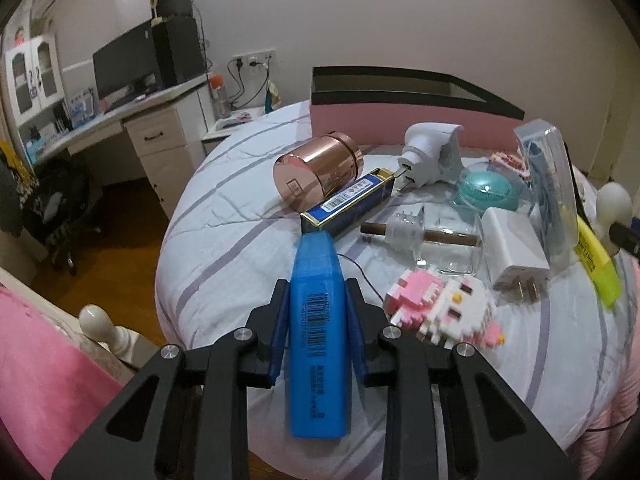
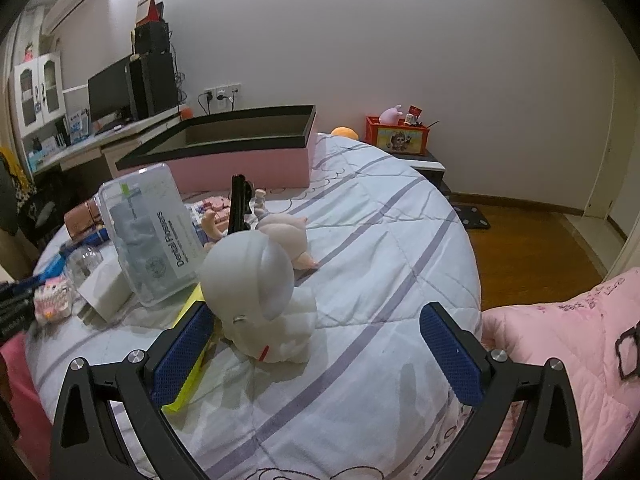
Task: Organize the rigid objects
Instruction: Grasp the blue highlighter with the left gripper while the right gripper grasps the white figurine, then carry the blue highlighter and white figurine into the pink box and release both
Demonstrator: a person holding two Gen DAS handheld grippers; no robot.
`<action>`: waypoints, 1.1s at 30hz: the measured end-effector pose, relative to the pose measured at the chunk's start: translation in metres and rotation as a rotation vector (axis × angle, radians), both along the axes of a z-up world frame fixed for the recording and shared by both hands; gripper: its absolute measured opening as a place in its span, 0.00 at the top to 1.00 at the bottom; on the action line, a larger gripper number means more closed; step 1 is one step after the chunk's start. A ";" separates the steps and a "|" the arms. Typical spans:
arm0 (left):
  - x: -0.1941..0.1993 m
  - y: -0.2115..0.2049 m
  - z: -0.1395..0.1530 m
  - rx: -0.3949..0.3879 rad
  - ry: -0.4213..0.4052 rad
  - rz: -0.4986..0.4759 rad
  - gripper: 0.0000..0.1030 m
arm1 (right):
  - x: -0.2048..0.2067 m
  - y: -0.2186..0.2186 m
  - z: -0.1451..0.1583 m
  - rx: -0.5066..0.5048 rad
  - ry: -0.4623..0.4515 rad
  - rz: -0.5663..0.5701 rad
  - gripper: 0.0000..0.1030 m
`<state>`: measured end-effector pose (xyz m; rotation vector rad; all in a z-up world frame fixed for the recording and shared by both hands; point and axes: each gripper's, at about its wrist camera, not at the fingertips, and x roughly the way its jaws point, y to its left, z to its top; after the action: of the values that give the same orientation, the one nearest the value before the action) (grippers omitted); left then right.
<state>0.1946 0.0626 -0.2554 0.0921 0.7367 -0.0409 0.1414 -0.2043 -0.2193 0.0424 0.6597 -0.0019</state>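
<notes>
My left gripper (image 1: 318, 300) is shut on a blue highlighter (image 1: 318, 320), held above the bed's near edge. Ahead lie a copper jar (image 1: 316, 170), a blue box (image 1: 348, 200), a white plug-in device (image 1: 430, 152), a glass bottle (image 1: 436, 236), a white charger (image 1: 514, 254), a pink brick figure (image 1: 440, 306) and a yellow highlighter (image 1: 596, 268). My right gripper (image 2: 316, 344) is open, its jaws on either side of a white doll figure (image 2: 260, 292). A clear floss box (image 2: 152, 232) stands left of it. A pink storage box (image 2: 240, 152) with a black rim sits at the back.
The bed (image 2: 380, 240) has a white striped quilt. A pink blanket (image 2: 560, 352) lies at the right. A desk with monitor (image 1: 124, 64) stands far left. A nightstand with an orange box (image 2: 398, 136) stands behind the bed. Wood floor (image 2: 528, 248) shows right.
</notes>
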 end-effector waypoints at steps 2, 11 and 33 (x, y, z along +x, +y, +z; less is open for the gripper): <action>-0.002 0.000 0.001 -0.002 0.001 -0.015 0.74 | 0.002 -0.004 0.001 0.037 -0.007 0.011 0.00; -0.003 0.003 0.012 -0.071 -0.048 -0.008 0.74 | 0.027 0.002 -0.008 0.056 0.026 0.086 0.42; 0.052 -0.055 0.098 -0.109 -0.159 -0.241 0.74 | 0.072 0.000 0.057 0.036 -0.082 0.173 0.47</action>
<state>0.2470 0.0072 -0.1574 0.0785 0.5607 -0.3008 0.2137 -0.2038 -0.1620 0.0194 0.5800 0.1777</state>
